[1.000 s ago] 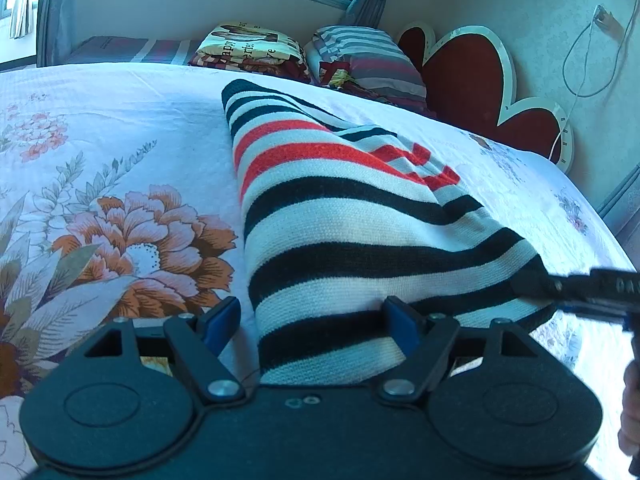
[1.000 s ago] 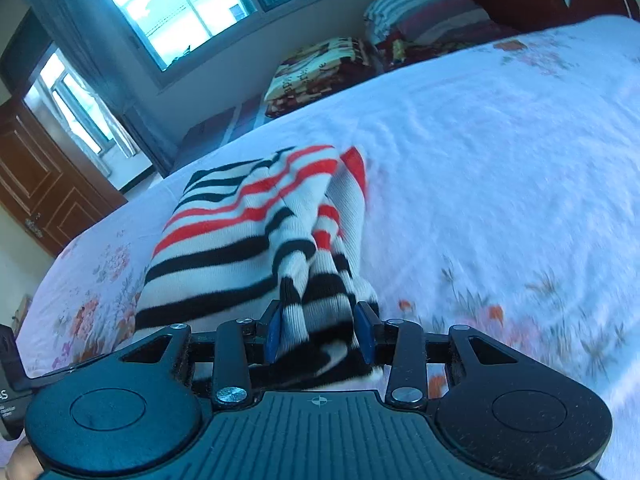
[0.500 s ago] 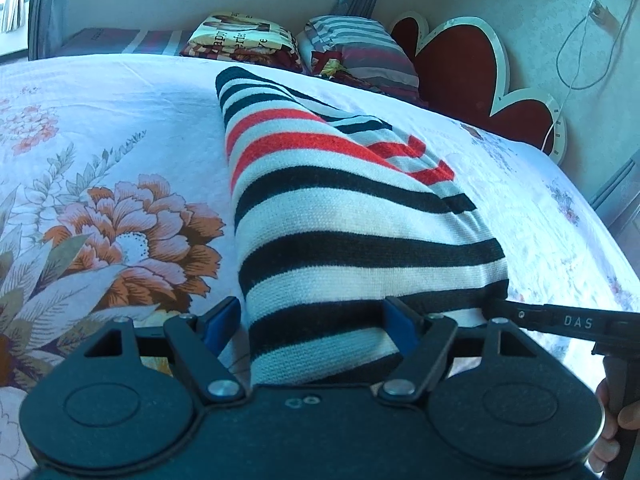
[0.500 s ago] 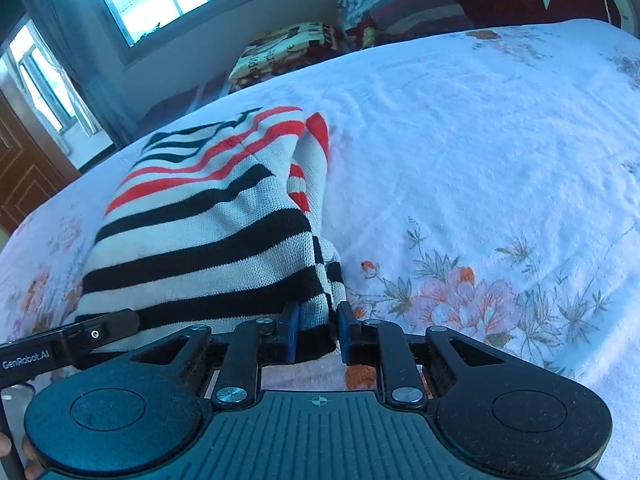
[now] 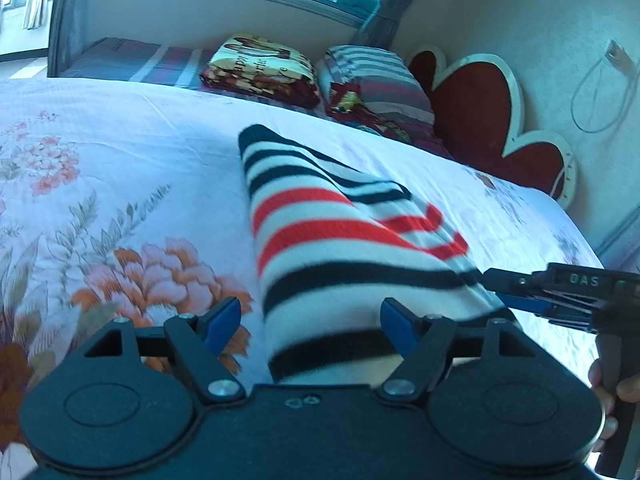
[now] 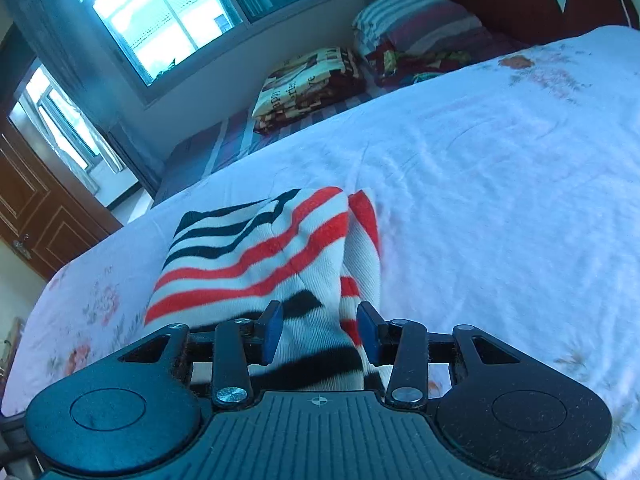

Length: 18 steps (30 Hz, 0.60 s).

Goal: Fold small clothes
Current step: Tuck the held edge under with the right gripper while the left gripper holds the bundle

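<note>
- The striped sweater (image 5: 344, 256) lies lengthwise on the flowered bedsheet (image 5: 120, 184), already narrowed into a long strip, which I judge suits a fold end over end.
- My left gripper (image 5: 310, 320) stands wide apart over the sweater's near end, pads clear of the knit, gripping nothing.
- My right gripper (image 6: 318, 330) is opening; the sweater's edge sits between its pads, which no longer pinch it.

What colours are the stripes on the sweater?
The sweater has black, red and white stripes, clearest in the left wrist view.
</note>
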{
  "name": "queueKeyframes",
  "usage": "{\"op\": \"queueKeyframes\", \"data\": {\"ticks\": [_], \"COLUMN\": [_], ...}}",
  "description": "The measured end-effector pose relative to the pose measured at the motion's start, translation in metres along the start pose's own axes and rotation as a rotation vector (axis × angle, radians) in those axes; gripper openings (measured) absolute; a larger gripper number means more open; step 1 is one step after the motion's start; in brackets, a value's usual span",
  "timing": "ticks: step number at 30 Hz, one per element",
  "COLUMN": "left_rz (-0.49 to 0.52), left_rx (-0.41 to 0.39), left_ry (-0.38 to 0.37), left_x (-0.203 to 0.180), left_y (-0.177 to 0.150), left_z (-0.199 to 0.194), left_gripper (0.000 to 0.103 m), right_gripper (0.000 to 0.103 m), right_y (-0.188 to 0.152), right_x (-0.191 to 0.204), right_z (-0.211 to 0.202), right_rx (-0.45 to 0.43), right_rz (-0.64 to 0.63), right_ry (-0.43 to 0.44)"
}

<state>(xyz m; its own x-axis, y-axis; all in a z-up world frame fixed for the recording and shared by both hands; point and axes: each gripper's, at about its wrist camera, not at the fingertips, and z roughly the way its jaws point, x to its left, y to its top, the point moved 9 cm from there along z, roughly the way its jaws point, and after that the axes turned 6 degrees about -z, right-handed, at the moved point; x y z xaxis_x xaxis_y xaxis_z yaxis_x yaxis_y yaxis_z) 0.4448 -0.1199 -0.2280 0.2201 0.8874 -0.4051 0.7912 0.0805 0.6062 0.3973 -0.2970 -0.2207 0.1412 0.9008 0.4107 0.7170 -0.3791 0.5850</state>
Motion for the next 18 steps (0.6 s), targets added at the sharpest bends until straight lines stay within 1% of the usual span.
{"op": "queueKeyframes", "data": {"ticks": [6,7,8,10,11,14,16,17,18], "left_rz": [-0.018,-0.019,-0.023,-0.03,-0.03,-0.033,-0.033,-0.03,-0.023], "left_rx": [0.002,0.003,0.005,0.009,0.009,0.013,0.016,0.019,0.022], "left_ry": [0.0,0.001,-0.001,-0.004,-0.006,-0.012,-0.022,-0.026,-0.022], "left_x": [0.001,0.001,0.001,0.0,0.001,0.0,-0.002,-0.003,-0.003], "left_y": [0.011,0.012,0.012,0.013,0.013,0.013,0.014,0.013,0.012], "left_z": [0.013,0.016,0.017,0.021,0.022,0.024,0.026,0.027,0.03], "left_gripper": [0.077,0.078,0.078,0.078,0.078,0.078,0.078,0.078,0.078], "right_gripper": [0.042,0.036,0.02,0.019,0.017,0.014,0.014,0.014,0.014], "right_y": [0.007,0.008,0.008,0.007,0.006,0.01,0.014,0.01,0.004], "right_x": [-0.007,-0.007,-0.007,-0.003,-0.002,0.003,0.004,0.001,-0.004], "right_z": [0.032,0.034,0.034,0.034,0.033,0.02,0.012,0.014,0.022], "right_rx": [0.041,0.034,0.027,0.02,0.009,-0.059,-0.105,-0.097,-0.063], "right_rz": [0.012,0.008,-0.004,-0.027,-0.041,-0.063,-0.082,-0.088,-0.09], "right_ry": [-0.006,-0.01,-0.011,-0.014,-0.017,-0.029,-0.055,-0.072,-0.09]}}
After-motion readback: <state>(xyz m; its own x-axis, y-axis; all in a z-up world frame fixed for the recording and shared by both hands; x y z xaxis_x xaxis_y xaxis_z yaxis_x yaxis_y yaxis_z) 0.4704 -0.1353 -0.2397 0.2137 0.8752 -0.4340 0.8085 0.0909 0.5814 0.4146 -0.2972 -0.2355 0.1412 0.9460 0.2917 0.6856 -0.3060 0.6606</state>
